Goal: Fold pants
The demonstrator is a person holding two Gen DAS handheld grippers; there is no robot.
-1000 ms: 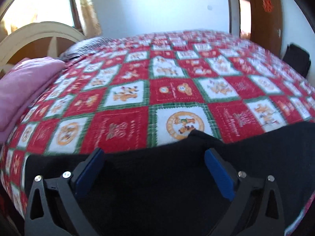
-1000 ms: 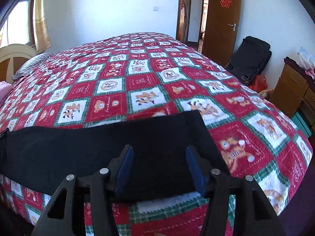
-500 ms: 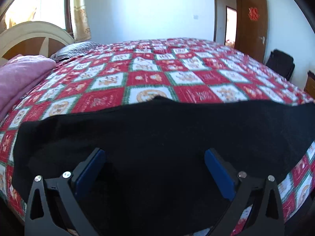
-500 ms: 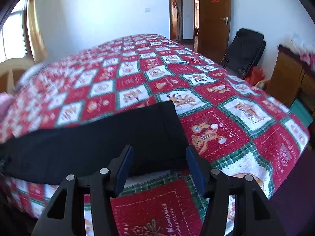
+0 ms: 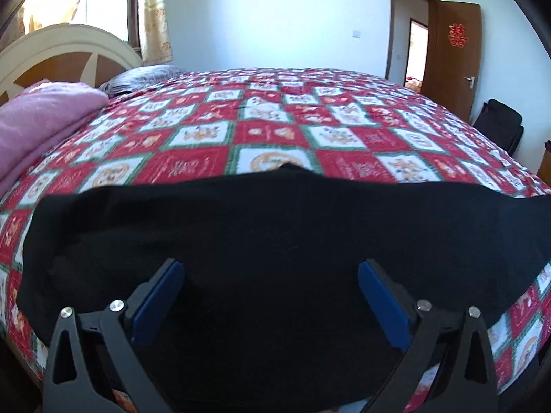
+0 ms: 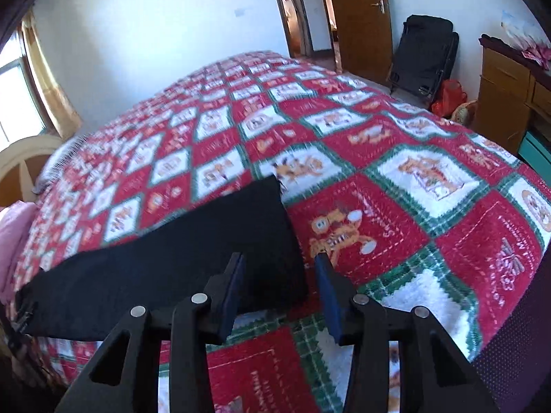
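Black pants [image 5: 275, 241] lie flat along the near edge of the bed, folded lengthwise into a long strip. My left gripper [image 5: 270, 278] is open and empty, hovering over the wide waist part. In the right wrist view the pants [image 6: 179, 261] stretch from the left edge to their hem end near the middle. My right gripper [image 6: 279, 275] is open and empty, its blue pads either side of the near hem corner, close above the cloth.
The bed has a red, white and green patchwork quilt [image 5: 275, 130]. A pink blanket [image 5: 41, 117] and a cream headboard [image 5: 69, 44] are at the left. A black folded chair [image 6: 423, 58], a wooden cabinet [image 6: 506, 93] and a door [image 6: 358, 17] stand at the right.
The left gripper pulled back slightly, showing more quilt beyond the pants. The right gripper shifted right and closer to the hem end and its jaws narrowed somewhat. Nothing was grasped.
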